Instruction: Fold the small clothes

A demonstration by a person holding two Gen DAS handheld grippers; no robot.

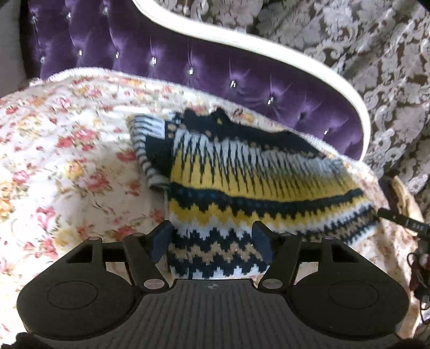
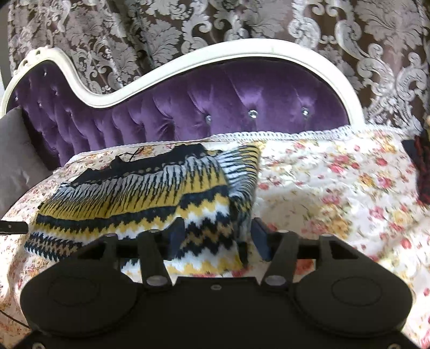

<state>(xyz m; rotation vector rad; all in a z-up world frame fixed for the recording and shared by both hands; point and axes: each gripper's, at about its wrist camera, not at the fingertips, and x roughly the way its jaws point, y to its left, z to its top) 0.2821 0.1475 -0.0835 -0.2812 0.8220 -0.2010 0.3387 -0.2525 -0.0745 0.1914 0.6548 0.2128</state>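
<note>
A small knitted sweater with yellow, navy, white and tan zigzag bands lies on a floral bedspread. My left gripper is open, its fingers straddling the sweater's near hem on the left side. In the right wrist view the same sweater lies spread to the left, with a sleeve folded over at its right edge. My right gripper is open, its fingers standing either side of the sweater's near right corner. The hem lies between both pairs of jaws without being pinched.
A purple tufted headboard with a white frame stands behind the bedspread, with patterned curtains beyond. A dark red garment lies at the far right. The right gripper's tip shows at the right edge of the left wrist view.
</note>
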